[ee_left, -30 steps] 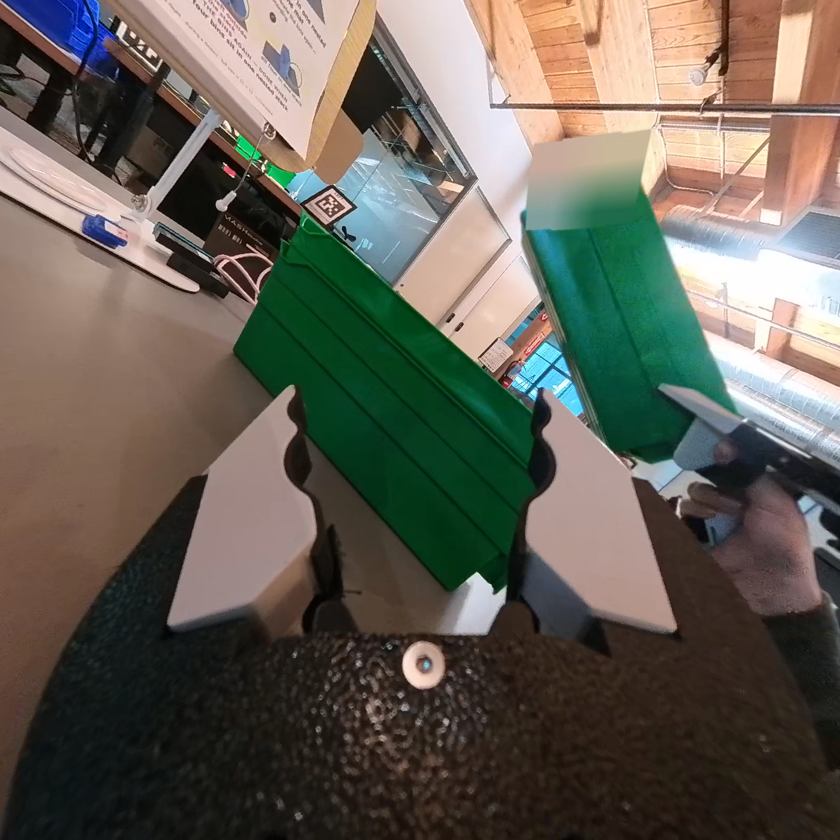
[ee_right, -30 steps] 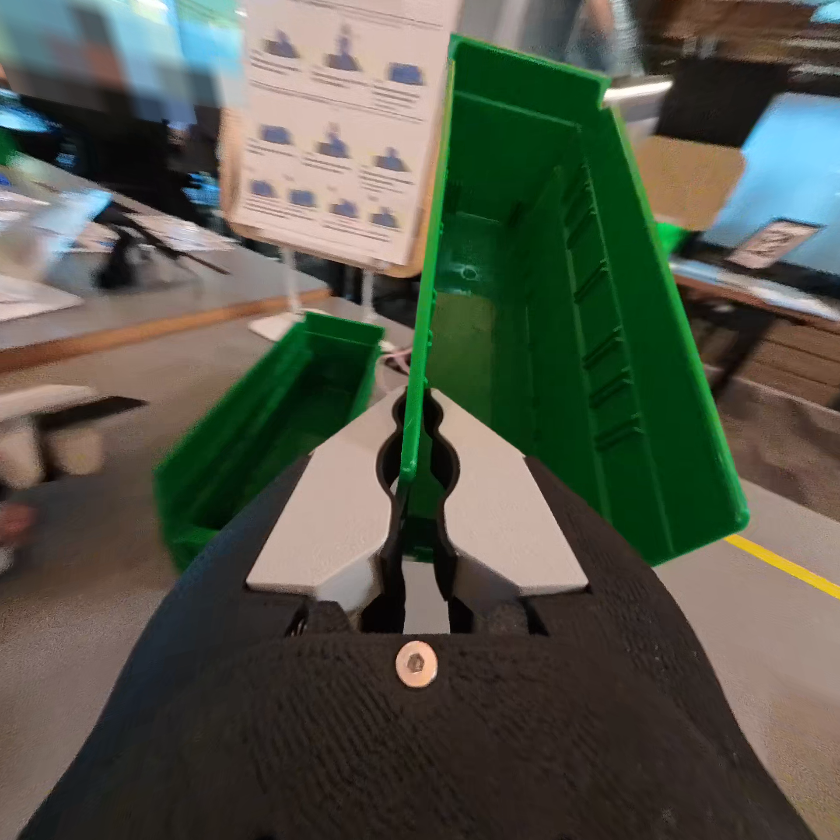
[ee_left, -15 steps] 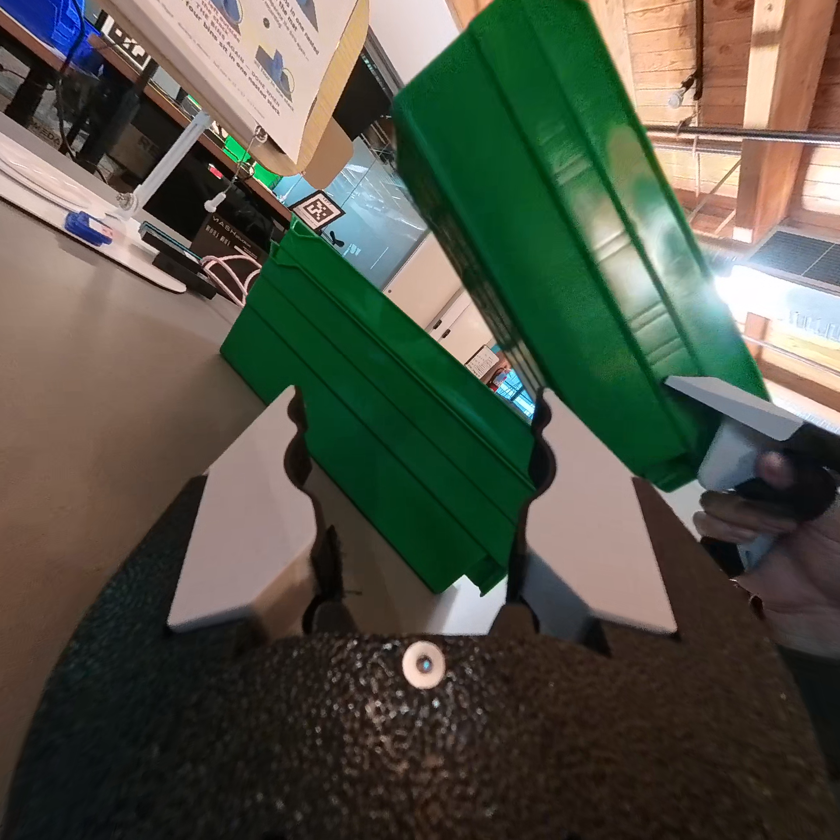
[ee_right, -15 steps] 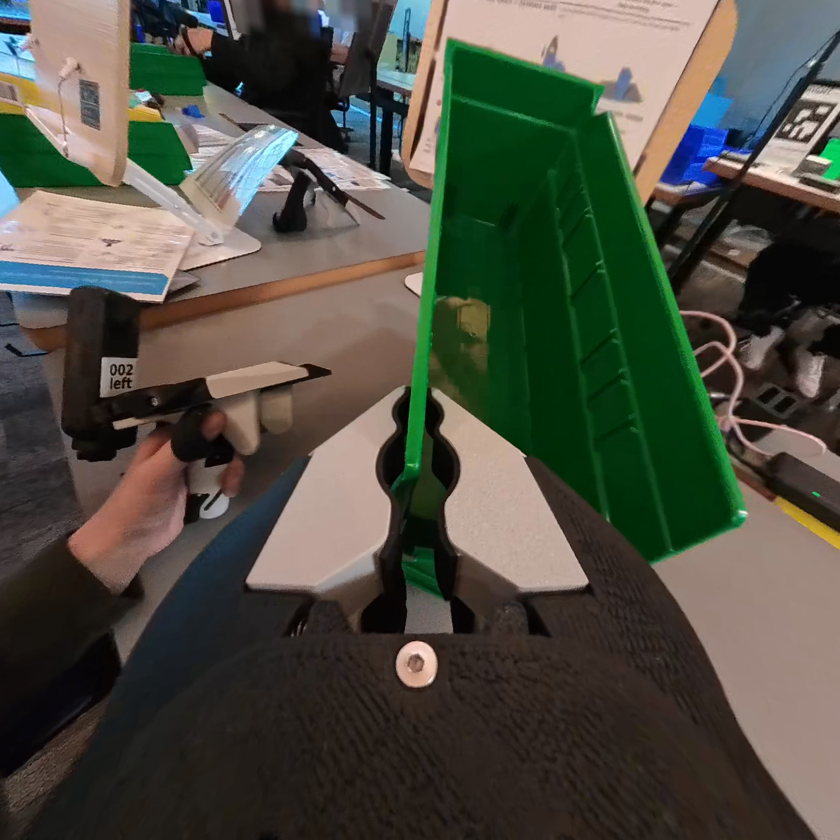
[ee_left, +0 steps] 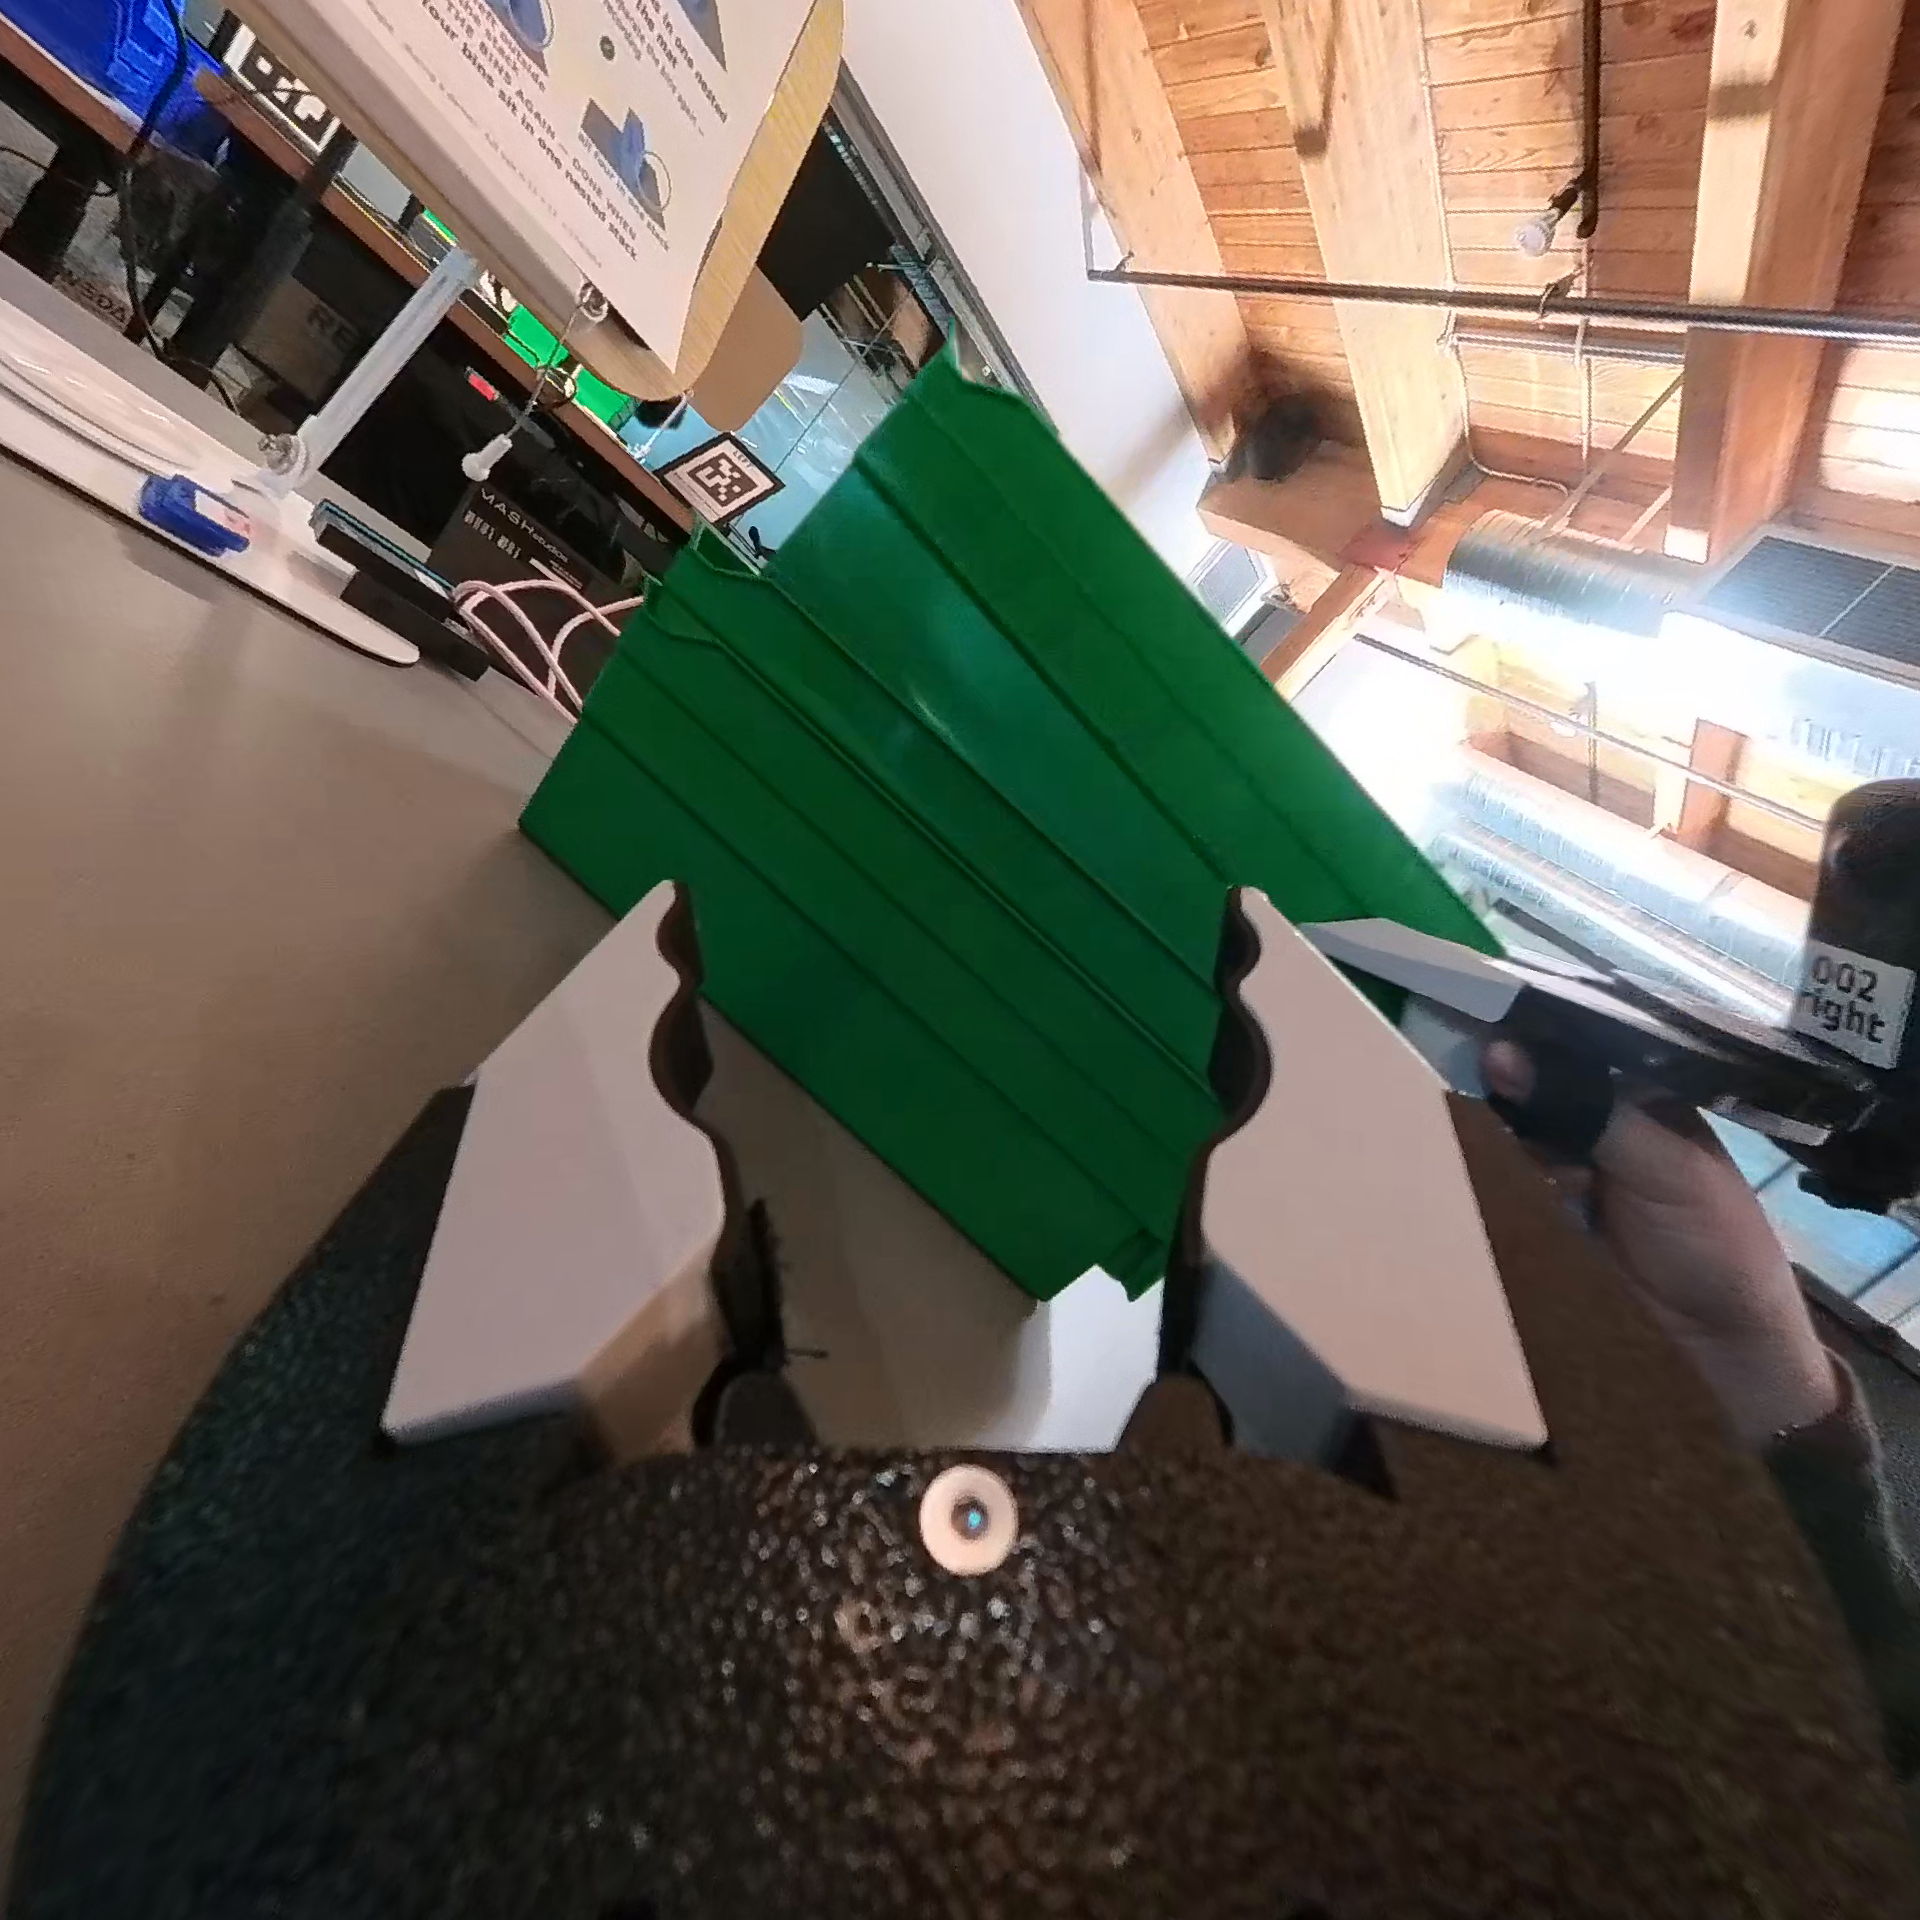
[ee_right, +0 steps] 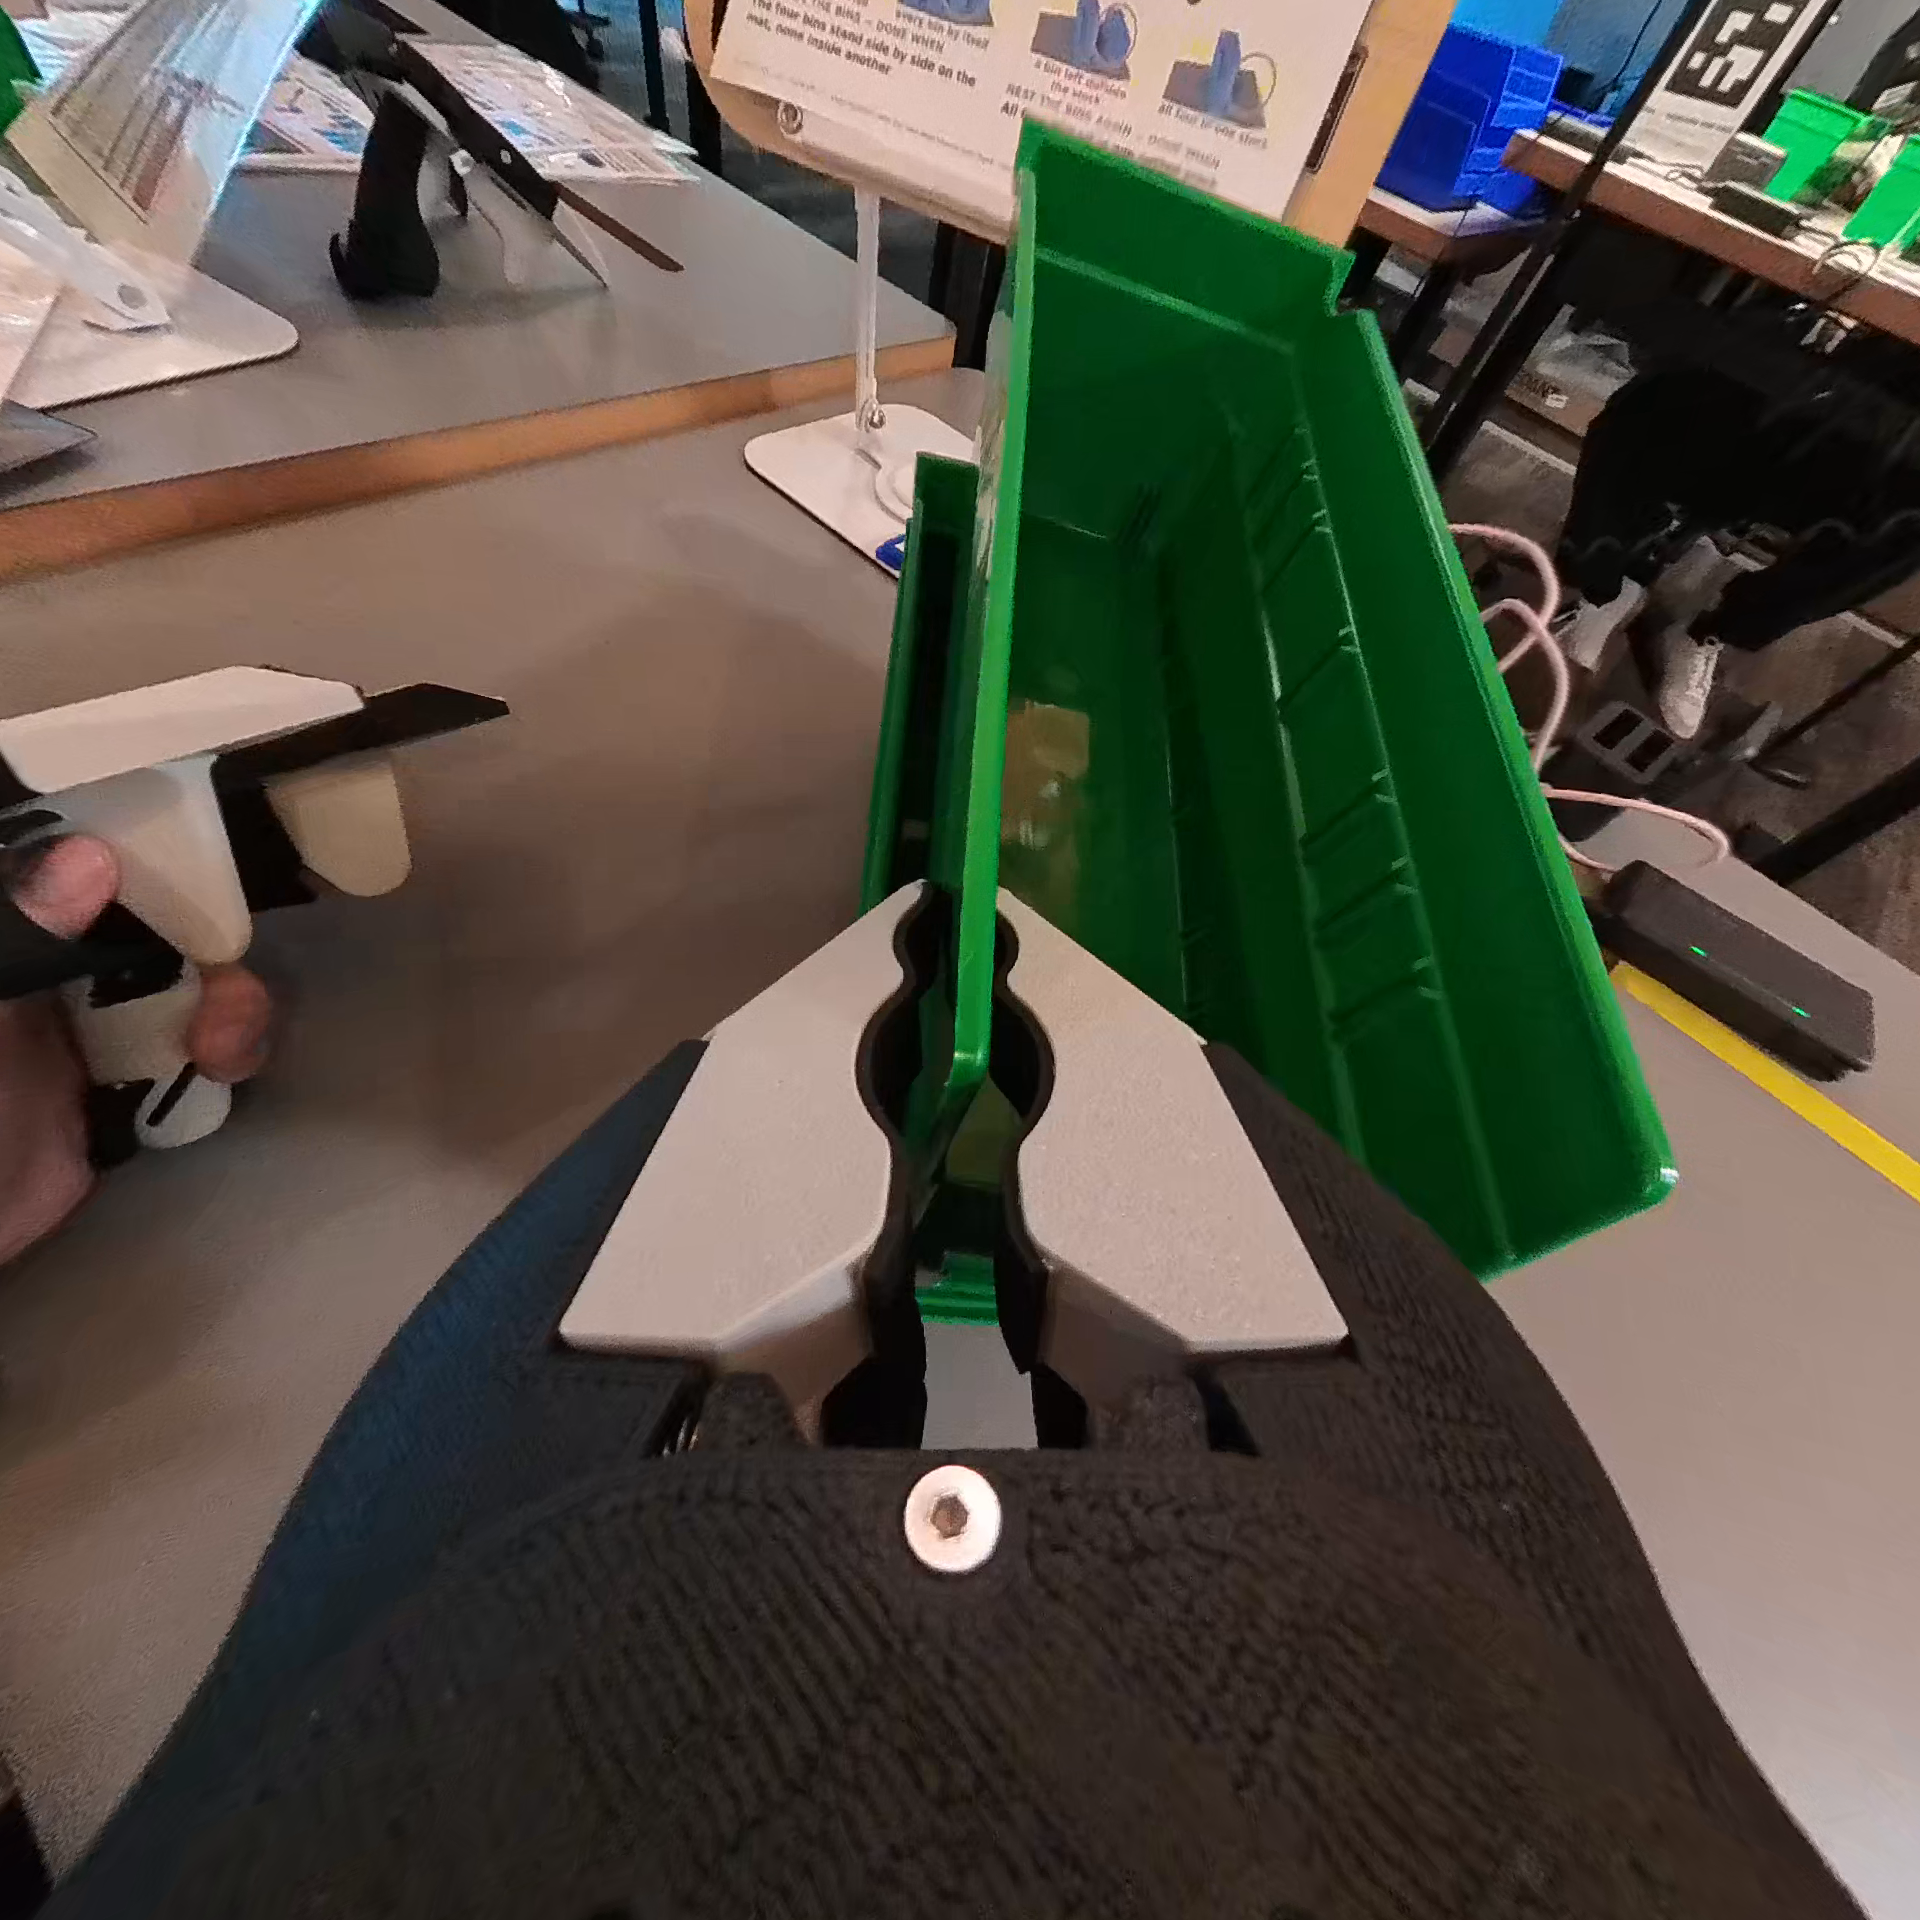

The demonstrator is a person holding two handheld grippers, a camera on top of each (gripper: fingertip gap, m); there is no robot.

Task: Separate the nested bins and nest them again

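Note:
A long green bin [ee_right: 1299, 779] is held by its left side wall in my right gripper [ee_right: 961, 899], which is shut on that wall. The bin is tilted and sits partly down in the green bin stack [ee_right: 914, 675] on the grey table. In the left wrist view the stack [ee_left: 883, 987] lies just ahead, with the held bin [ee_left: 1039, 644] on top of it and the right gripper [ee_left: 1392, 956] at its near end. My left gripper [ee_left: 956, 904] is open and empty, its fingers apart in front of the stack's near corner. It also shows in the right wrist view [ee_right: 312, 727], left of the bins.
A picture sign [ee_right: 1039, 62] on a white stand base [ee_right: 831, 457] stands behind the bins. A black power block [ee_right: 1735, 977] with pink cables and a yellow tape line [ee_right: 1766, 1081] lie to the right. Another table with papers is at the back left.
The right gripper has swung the held bin from high in the air down onto the stack. The left gripper has stayed open near the stack's corner.

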